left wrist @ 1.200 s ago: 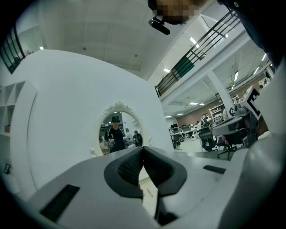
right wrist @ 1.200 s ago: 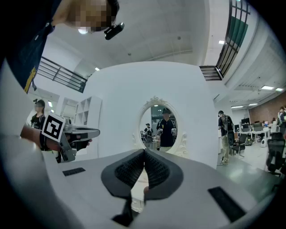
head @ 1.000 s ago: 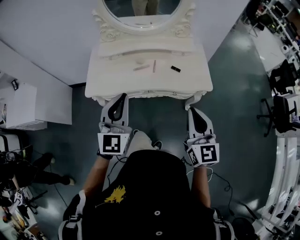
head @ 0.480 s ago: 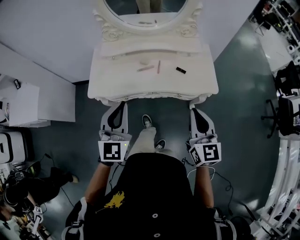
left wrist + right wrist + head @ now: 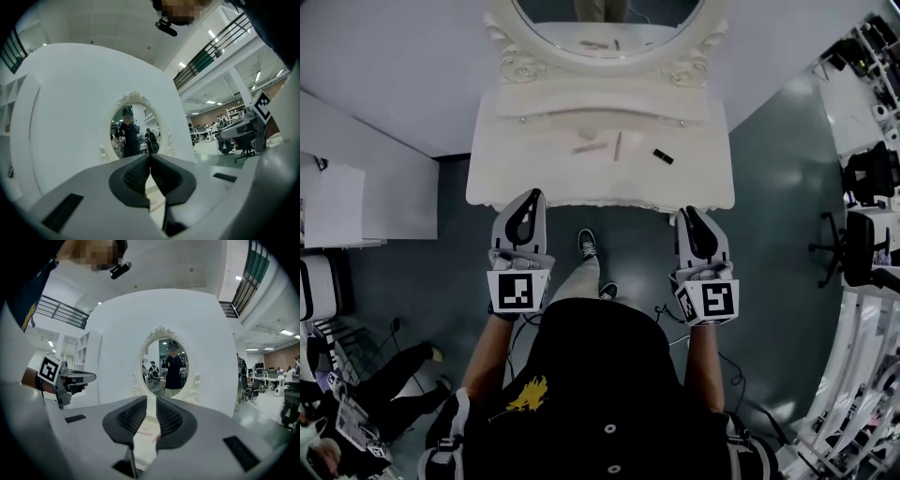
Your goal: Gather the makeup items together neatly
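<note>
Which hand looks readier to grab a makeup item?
Right. The right gripper has just been opening its jaws, nothing between them, and the black item lies nearest it; the left gripper is shut.

White ornate dressing table [image 5: 534, 178] with oval mirror [image 5: 609, 14], white wall [image 5: 394, 56], dark grey floor [image 5: 787, 187], black office chairs [image 5: 872, 173] at right

Reads white across the dressing table [image 5: 525, 159] and the carved scrollwork of its mirror frame [image 5: 517, 66], pale pink on the stick [image 5: 590, 148], deeper pink on the slim pencil [image 5: 618, 145], black on the small case [image 5: 663, 157]. Goes dark grey-green over the floor [image 5: 769, 187], black on the shirt [image 5: 600, 375] with its yellow emblem [image 5: 528, 394], black and white on the shoe [image 5: 589, 246].
</note>
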A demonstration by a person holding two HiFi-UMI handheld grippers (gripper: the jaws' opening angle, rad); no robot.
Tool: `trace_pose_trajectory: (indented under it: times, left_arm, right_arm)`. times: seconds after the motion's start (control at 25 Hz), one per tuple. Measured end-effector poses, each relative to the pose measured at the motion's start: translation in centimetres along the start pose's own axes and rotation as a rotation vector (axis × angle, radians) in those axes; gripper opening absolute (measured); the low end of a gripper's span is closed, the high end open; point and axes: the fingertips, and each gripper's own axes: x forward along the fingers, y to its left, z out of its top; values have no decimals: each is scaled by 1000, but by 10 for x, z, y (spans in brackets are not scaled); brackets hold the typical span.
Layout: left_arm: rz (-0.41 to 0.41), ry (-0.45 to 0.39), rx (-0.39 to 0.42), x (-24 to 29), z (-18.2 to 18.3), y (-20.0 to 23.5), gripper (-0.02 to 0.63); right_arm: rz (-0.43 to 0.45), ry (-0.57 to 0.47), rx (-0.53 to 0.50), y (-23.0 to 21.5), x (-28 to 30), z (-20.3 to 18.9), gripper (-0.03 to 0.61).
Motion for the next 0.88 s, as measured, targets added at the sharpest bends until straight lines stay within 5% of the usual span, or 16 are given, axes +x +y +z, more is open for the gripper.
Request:
trace_pose_trajectory:
  times: [0.24,0.52,0.72,0.88]
  left_arm:
    - [1,-5,12,48,-5,34,124]
    - [-95,52,0,97,-38,62,347]
    - [-117,18,-27,119,-50,88,368]
    - [-163,109,10,122,-75,101,368]
  right_arm:
    - [-4,38,-31,-15,49,5,174]
    - [6,149,-79,-25,106,-10,210]
    - [-52,261,-121,-44,132,-35,221]
    - [-86,316,-139,-51,147,-49,221]
